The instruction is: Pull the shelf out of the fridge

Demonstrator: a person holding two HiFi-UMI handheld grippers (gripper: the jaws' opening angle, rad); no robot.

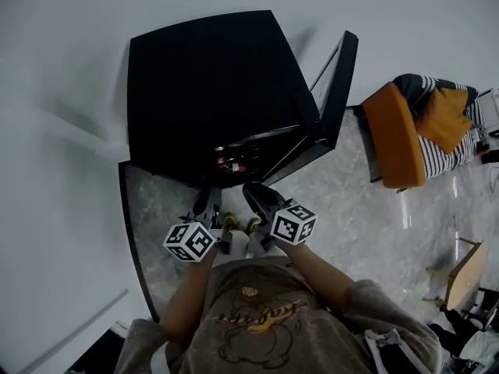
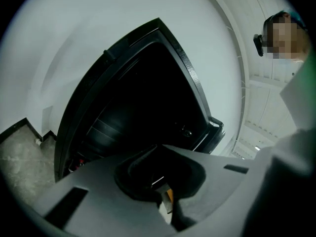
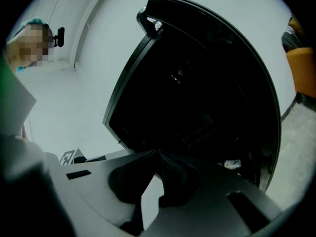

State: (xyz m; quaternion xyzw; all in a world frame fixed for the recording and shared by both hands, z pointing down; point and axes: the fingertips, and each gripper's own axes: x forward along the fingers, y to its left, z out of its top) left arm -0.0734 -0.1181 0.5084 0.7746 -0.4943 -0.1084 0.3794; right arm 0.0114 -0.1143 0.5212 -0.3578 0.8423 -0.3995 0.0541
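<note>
White walls all round, with a grey marbled floor under a small black fridge. Its door is swung open to the right. Off to the right there's an orange chair with a striped cushion, and a wooden stool sits in the lower corner.

The shelf is inside the fridge, in the dark interior. Honestly it's tough to see. From the left gripper view it's just a couple of thin, flat, dark lines running across the cavity, roughly level, with nothing I can make out on top. A few small red things sit low in the opening, below it.

Both tongs are parked just in front of the open fridge, tips pointing in, and neither touches the shelf. The left gripper is clenched tight with its jaws pressed together and nothing pinched between them. The right gripper looks the same in its own view, with the tips meeting on nothing. They sit side by side, close to each other, with the person's grey printed t-shirt right behind them.
</note>
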